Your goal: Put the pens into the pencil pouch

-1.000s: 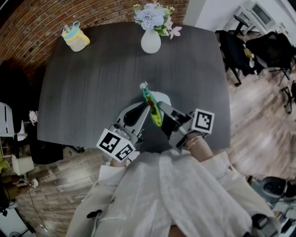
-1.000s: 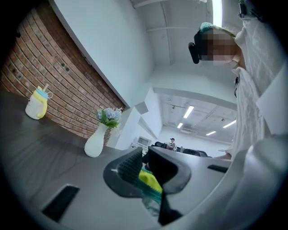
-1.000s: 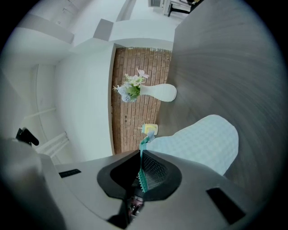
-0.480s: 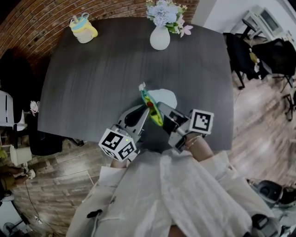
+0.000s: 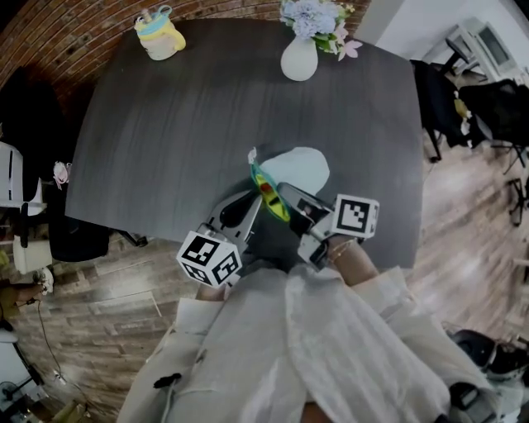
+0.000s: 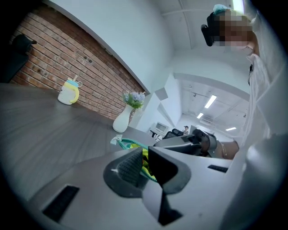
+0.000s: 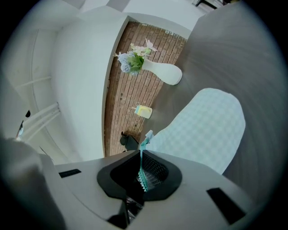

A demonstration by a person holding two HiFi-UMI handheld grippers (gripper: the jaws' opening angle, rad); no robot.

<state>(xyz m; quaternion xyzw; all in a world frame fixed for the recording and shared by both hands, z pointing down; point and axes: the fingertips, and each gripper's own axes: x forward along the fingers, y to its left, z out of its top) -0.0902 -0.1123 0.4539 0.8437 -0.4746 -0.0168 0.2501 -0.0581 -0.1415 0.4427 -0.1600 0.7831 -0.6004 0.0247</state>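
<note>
Grey wood-grain table under pencil pouch, brick wall behind

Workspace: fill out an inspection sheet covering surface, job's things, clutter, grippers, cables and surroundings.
Surface: dark grey table, with most of the top bare.
Job's things: pale checked pencil pouch near the front edge, its teal-zippered mouth lifted. Green, yellow and red show there; whether these are pens cannot be told. No loose pens seen.
Clutter: white vase of flowers and yellow cup, both at the far edge.
Grippers: left gripper has its jaws closed on the pouch's mouth edge. Right gripper has its jaws closed on the zipper edge.
Cables: nothing seen on the table.
Surroundings: brick wall, wood floor, dark chairs.
</note>
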